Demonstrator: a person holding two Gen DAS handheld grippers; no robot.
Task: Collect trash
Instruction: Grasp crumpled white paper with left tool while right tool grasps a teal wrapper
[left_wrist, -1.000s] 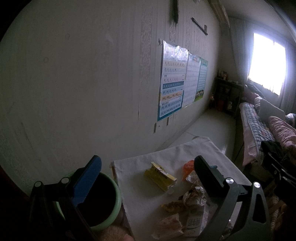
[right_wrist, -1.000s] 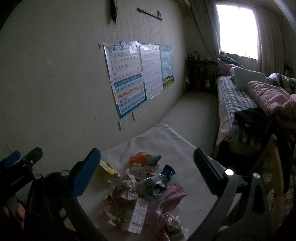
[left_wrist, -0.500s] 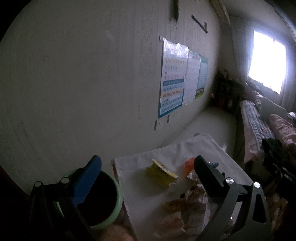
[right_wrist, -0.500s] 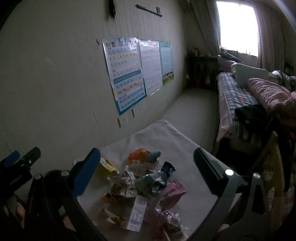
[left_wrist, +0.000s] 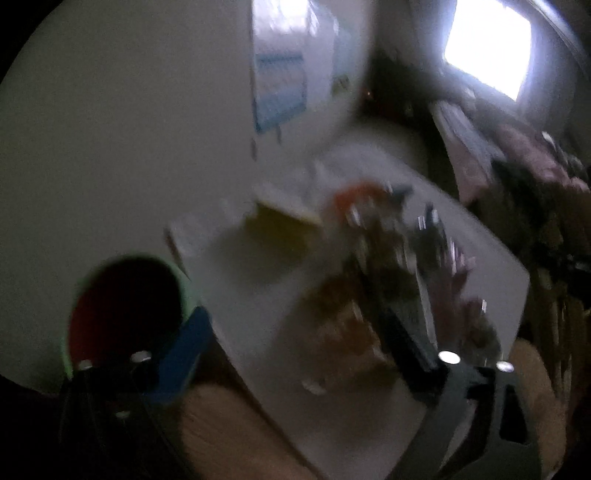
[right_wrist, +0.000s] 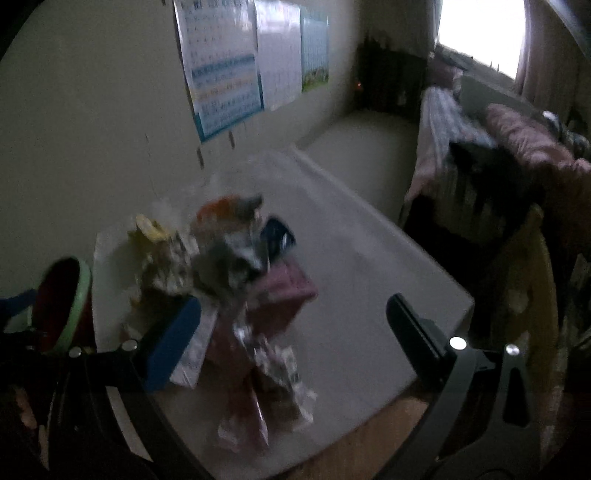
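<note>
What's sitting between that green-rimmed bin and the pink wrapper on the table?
In the right wrist view, between the green-rimmed bin and the pink wrapper lies a blurred heap of crumpled wrappers, including a yellow one.

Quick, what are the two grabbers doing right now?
Left gripper: open, holding nothing.
Right gripper: open, holding nothing, above the pile of wrappers.

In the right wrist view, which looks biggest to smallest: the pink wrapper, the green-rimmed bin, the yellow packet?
1. Pink wrapper
2. Green-rimmed bin, though it is cut off by the left hand-held gripper, so first and second are unsure.
3. Yellow packet, farther away and blurred.
</note>
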